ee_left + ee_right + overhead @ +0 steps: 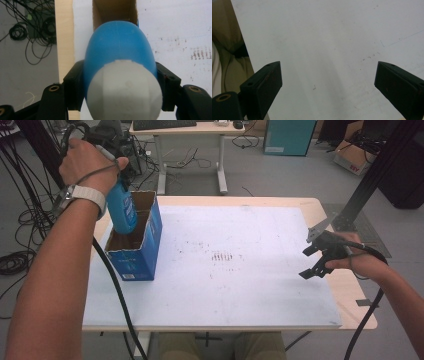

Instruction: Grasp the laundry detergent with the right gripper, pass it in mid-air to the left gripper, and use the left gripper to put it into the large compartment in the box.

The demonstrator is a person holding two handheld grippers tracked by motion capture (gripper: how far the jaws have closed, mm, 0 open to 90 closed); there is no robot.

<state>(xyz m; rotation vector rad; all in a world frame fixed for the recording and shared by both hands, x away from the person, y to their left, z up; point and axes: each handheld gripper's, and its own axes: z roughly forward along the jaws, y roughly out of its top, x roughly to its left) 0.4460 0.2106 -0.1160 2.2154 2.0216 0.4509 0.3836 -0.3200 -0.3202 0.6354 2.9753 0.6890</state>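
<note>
Blue bottle over the box

My left claw (117, 82) clamps the blue bottle (121, 207), its base inside the open cardboard box (137, 252); my right claw (328, 82) hangs apart above the desk (260, 270).

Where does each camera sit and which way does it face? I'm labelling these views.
High view: above the person's side, looking forward and down on the table; both forearms show.
Left gripper view: on the left gripper, looking down its jaws at the blue bottle over the open box.
Right gripper view: on the right gripper, facing the white board; open jaws show.
Shared: bottle and box, high and left views.
</note>
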